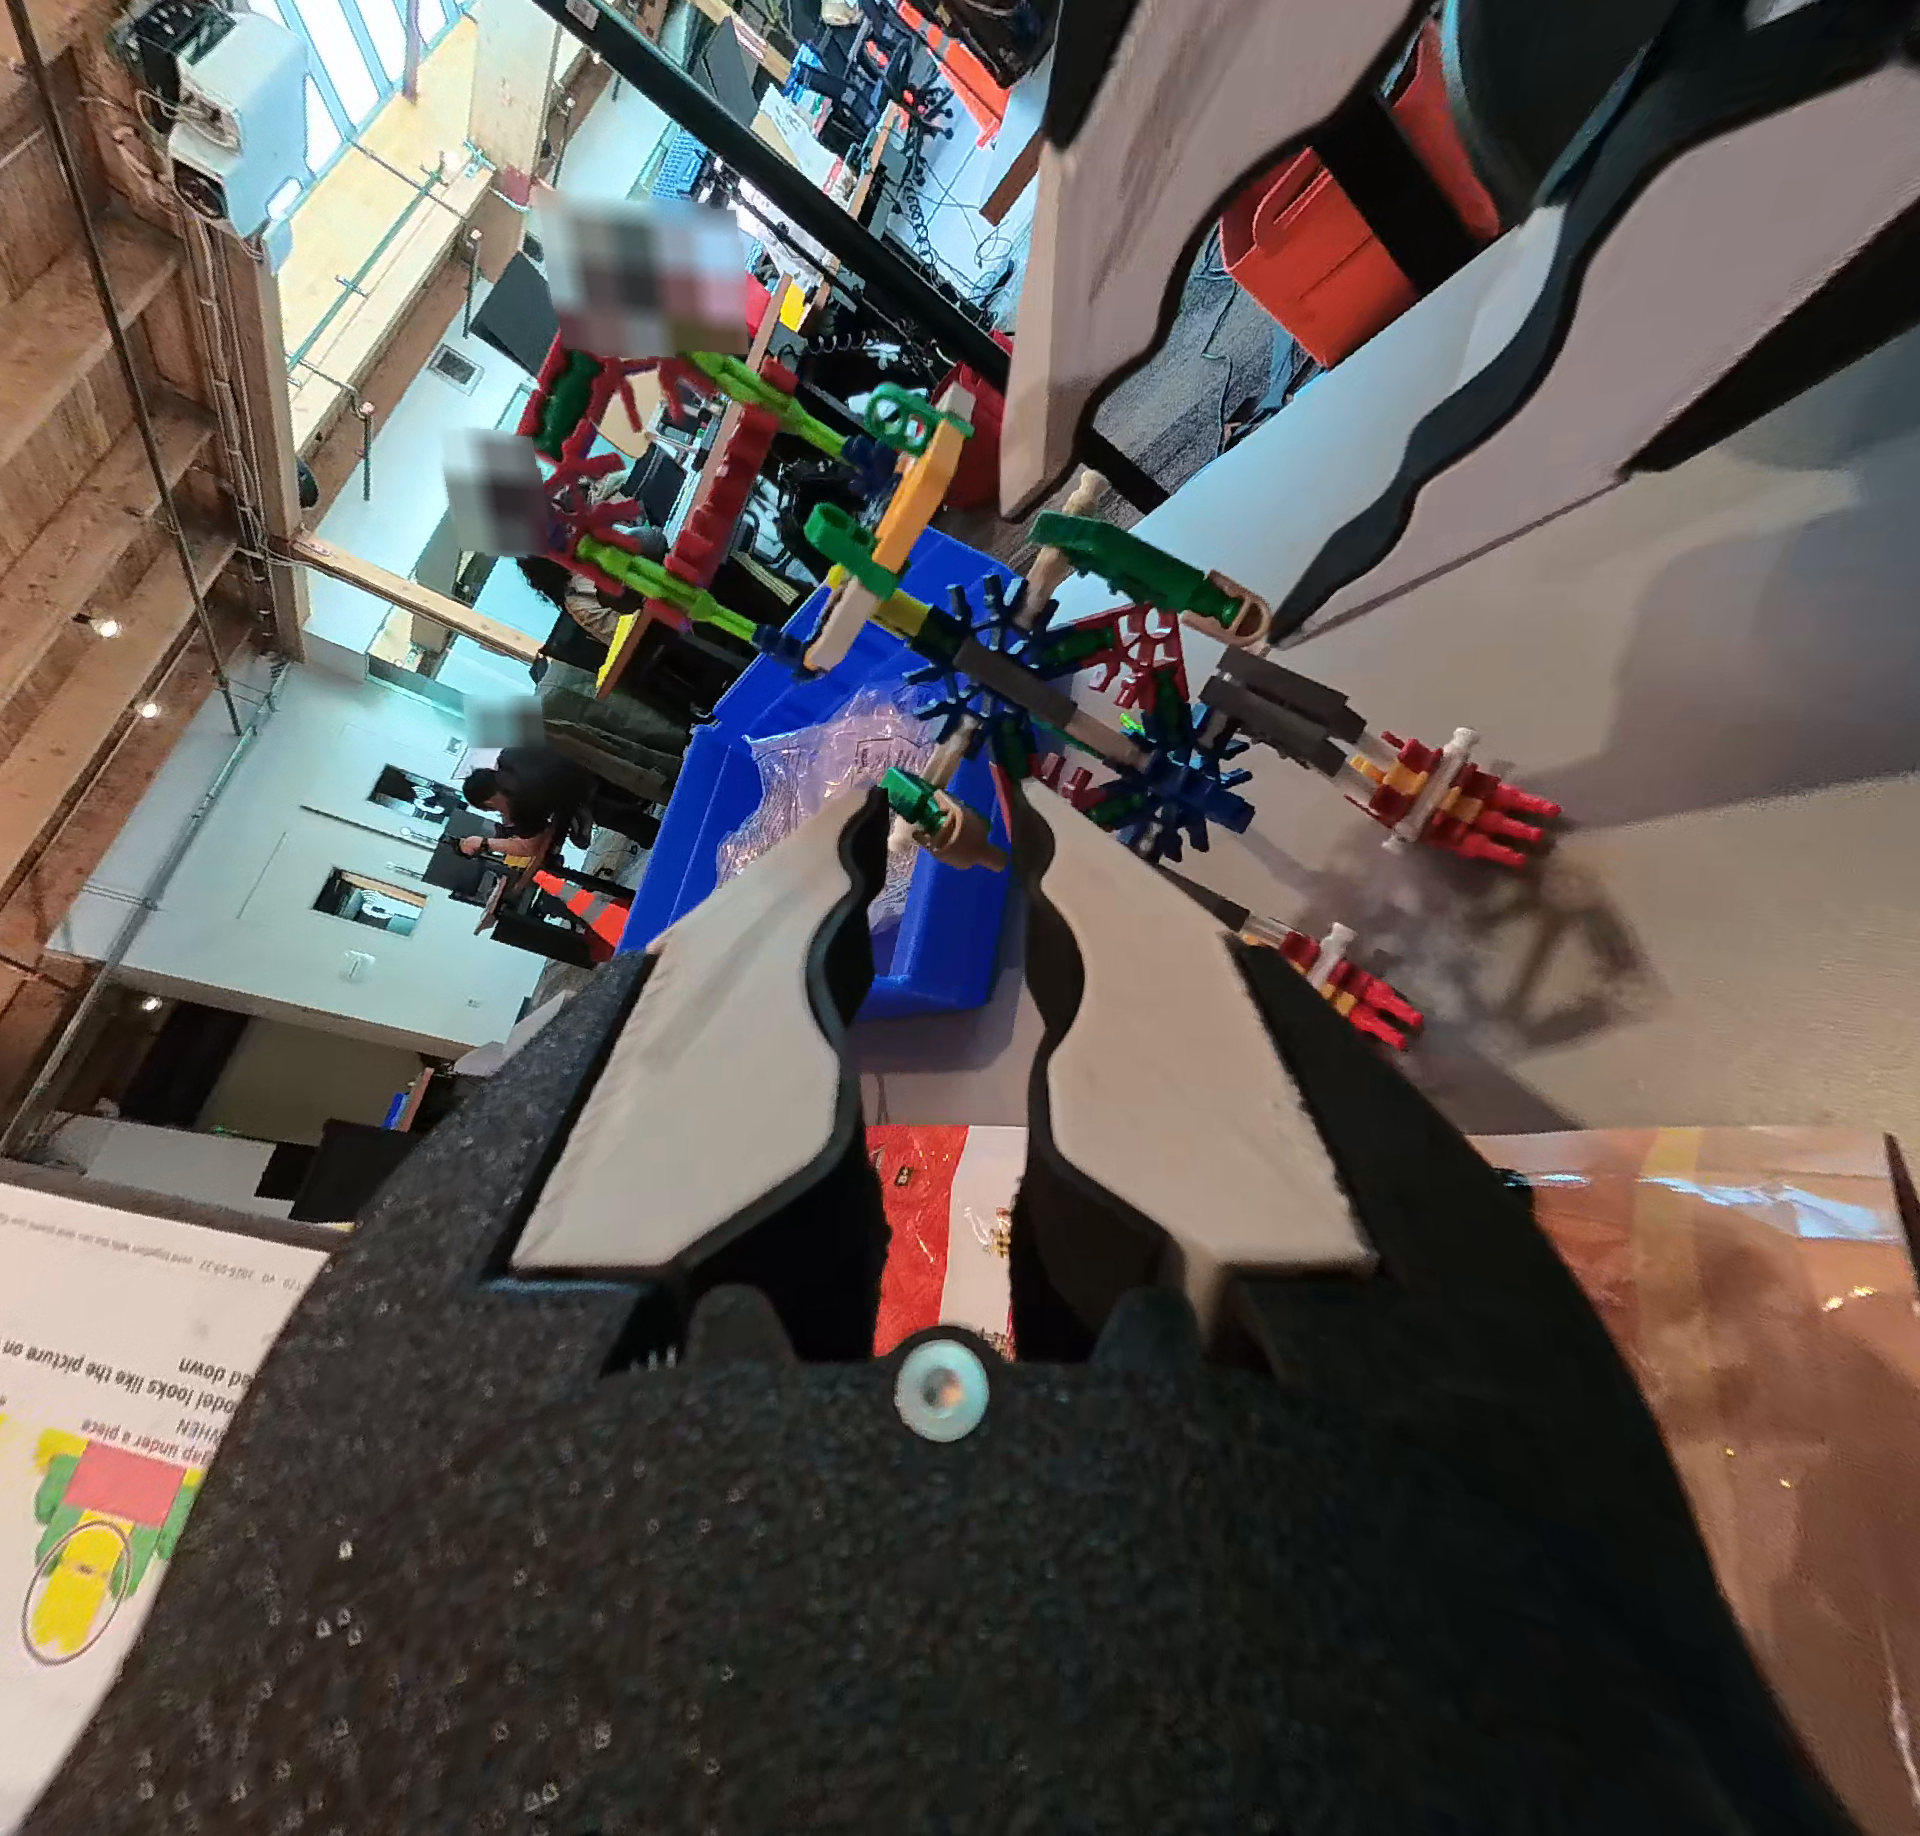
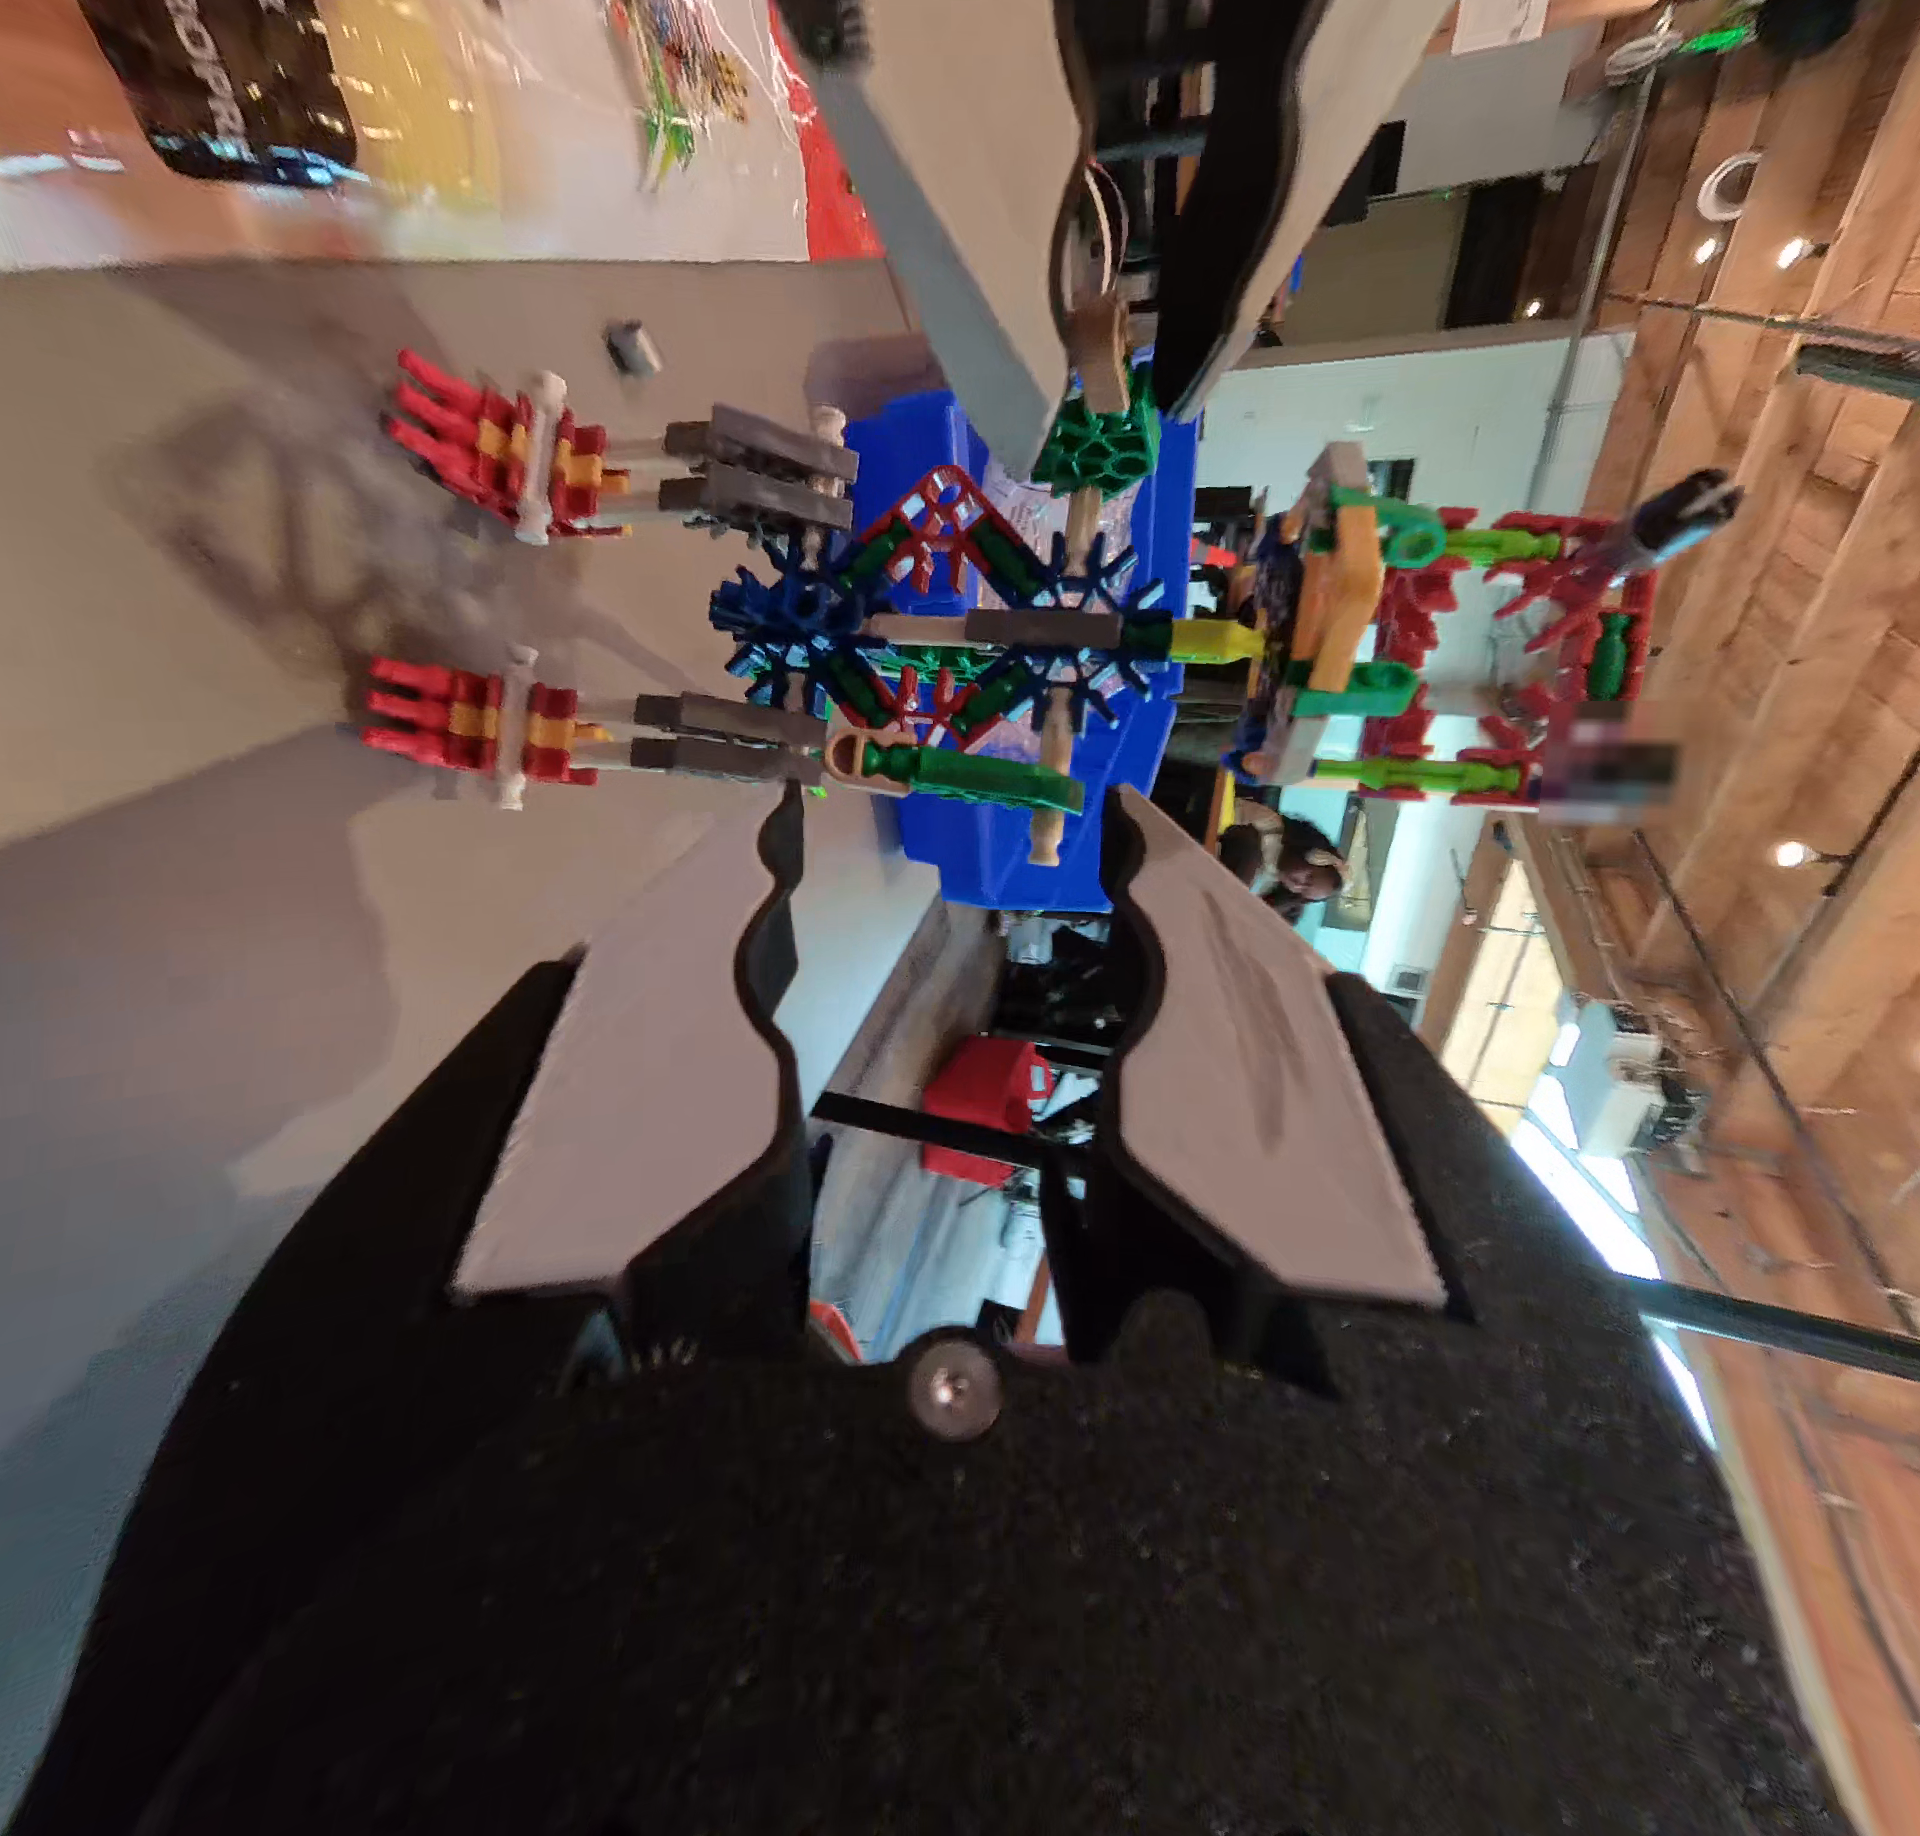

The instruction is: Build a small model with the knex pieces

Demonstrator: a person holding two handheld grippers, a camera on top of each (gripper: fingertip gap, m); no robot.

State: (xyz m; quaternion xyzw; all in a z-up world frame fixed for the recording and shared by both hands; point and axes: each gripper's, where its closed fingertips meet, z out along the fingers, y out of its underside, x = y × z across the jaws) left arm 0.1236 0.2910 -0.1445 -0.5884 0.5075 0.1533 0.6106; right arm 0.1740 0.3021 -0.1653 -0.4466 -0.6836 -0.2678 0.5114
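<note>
Two handheld grippers meet over a grey table [image 2: 208, 955], both wrist cameras rolled so far onto their sides that the tabletop runs up and down the frame and the workshop behind tilts with it. Much of the background is smeared: figures at distant benches carry mosaic patches, and a printed sheet [image 1: 114, 1371] at the lower left of the left wrist view is cut off by the gripper's black body.

Between the tools stands a rod-and-connector toy model [image 2: 935, 633], a figure of blue snowflake hubs, red lattice panels, grey legs and red-and-yellow feet planted on the table. Its upper part, a red frame on lime-green rods, reaches past the table edge and blurs into the clutter behind. A blue bin [image 1: 831, 851] sits just behind the model; the crinkled clear plastic inside it is hard to read.

The left gripper [image 1: 951, 804] has its fingers drawn close around a tan clip carrying a green piece at one side of the model, and appears to pinch it, though the contact itself is partly hidden by the fingertips. The right gripper [image 2: 951, 799] stands open, fingertips spread just short of the green rod [image 2: 987, 773] with a tan end clip on the model's opposite side, touching nothing. A small grey loose piece [image 2: 634, 347] lies on the table near the feet.
</note>
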